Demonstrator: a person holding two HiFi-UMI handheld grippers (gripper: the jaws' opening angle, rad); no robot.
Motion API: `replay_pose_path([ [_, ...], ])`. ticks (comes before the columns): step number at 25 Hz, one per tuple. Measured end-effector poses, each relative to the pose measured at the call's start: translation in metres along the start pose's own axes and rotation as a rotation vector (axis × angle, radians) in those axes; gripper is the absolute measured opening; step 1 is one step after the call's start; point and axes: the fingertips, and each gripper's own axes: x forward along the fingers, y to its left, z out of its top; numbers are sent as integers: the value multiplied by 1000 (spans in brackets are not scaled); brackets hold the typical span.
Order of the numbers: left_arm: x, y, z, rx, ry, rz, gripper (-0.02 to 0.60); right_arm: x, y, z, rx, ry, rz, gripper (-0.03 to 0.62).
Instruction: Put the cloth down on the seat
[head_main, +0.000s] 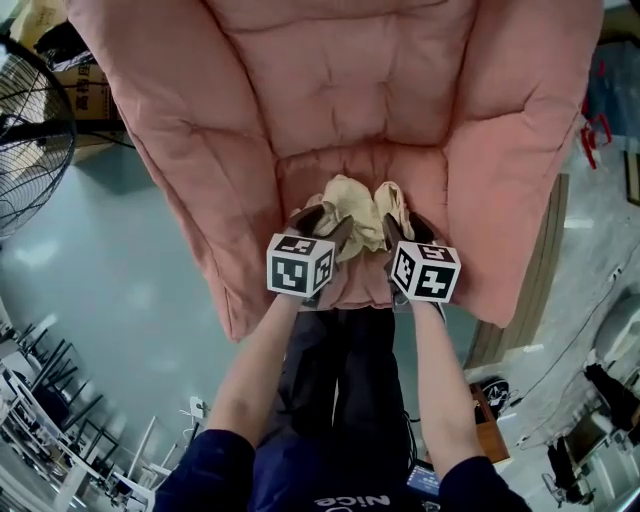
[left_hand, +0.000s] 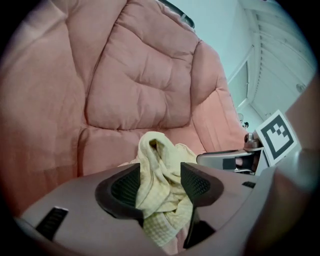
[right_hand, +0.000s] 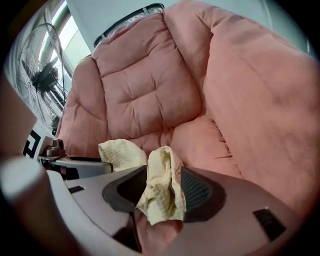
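A pale yellow checked cloth (head_main: 355, 205) lies bunched on the seat (head_main: 350, 160) of a big pink padded chair. My left gripper (head_main: 325, 222) straddles the cloth's left end, and my right gripper (head_main: 403, 232) straddles its right end. In the left gripper view the jaws (left_hand: 160, 182) stand apart; the cloth (left_hand: 159, 150) rests loosely between them and both ribbed pad faces show. The right gripper view is similar: an upright fold of cloth (right_hand: 162, 167) sits between the parted jaws (right_hand: 162, 189), with the other end (right_hand: 119, 152) further left.
The chair's thick arms (head_main: 510, 170) and back (head_main: 340, 70) wall in the seat on three sides. A black floor fan (head_main: 30, 130) stands to the left on the grey floor, with cardboard boxes (head_main: 85, 95) behind it. The person's legs are under the grippers.
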Motion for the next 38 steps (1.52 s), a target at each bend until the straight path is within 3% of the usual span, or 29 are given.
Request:
replay_pose_path([
  [2,-10,-6,5,17,5,8,288,-11,7,7,-3,-8,13,202],
  [9,-58,-49,25,5,-23,-15,296,-73,25,31,-31,-46,36,212],
  [22,-191,-146,108,100,-247,-49,288,-222,68,95,-129,-181,47,212],
  [28,-253,-182,128,211,-303,-64,288,-288,92,123,-179,-258,55,212],
  [38,-349,-234,150,255,-435,-115,291,-396,136,154,-254,-434,68,212],
])
